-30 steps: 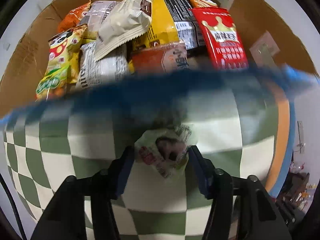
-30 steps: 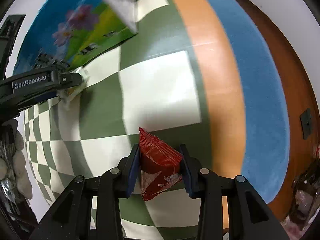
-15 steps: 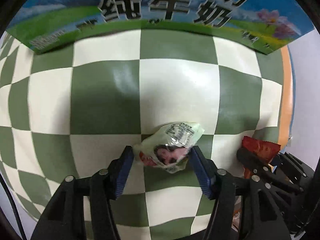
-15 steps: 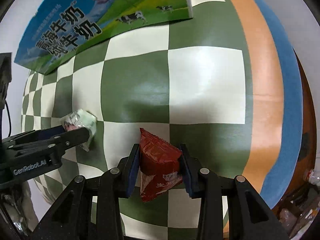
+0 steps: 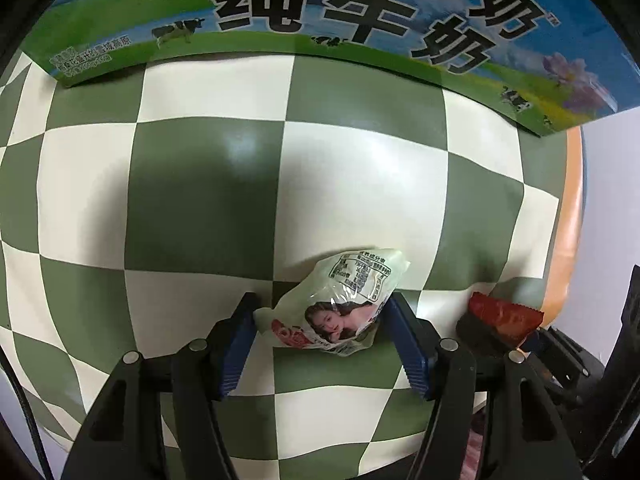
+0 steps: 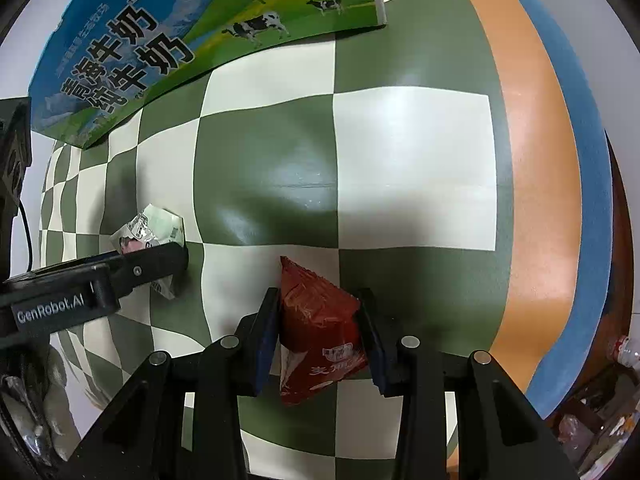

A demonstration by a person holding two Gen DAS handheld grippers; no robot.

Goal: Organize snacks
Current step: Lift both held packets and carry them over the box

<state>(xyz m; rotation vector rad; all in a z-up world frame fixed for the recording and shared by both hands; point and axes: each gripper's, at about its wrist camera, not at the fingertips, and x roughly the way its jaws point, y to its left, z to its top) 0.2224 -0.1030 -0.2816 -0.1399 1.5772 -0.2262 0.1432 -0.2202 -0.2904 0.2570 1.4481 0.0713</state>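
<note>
My left gripper (image 5: pixel 322 320) is shut on a pale green snack packet (image 5: pixel 340 308) with a woman's face printed on it, low over the green and white checkered cloth (image 5: pixel 200 208). My right gripper (image 6: pixel 318 316) is shut on a red snack packet (image 6: pixel 320 336) just to the right of it. The left gripper (image 6: pixel 160 260) and its green packet (image 6: pixel 152 228) show at the left of the right wrist view. The red packet (image 5: pixel 504 316) shows at the lower right of the left wrist view. The milk carton box (image 5: pixel 360 12) stands beyond both grippers.
The box's printed side (image 6: pixel 200 40) with cows and flowers fills the far edge in both views. The cloth's orange and blue border (image 6: pixel 540 160) runs down the right side, with the table's edge beyond. Clutter (image 6: pixel 600 420) lies below at the lower right.
Both grippers came down and back from the open snack box with their packets. The box's inside is out of sight and its printed side faces me. The grippers are now side by side.
</note>
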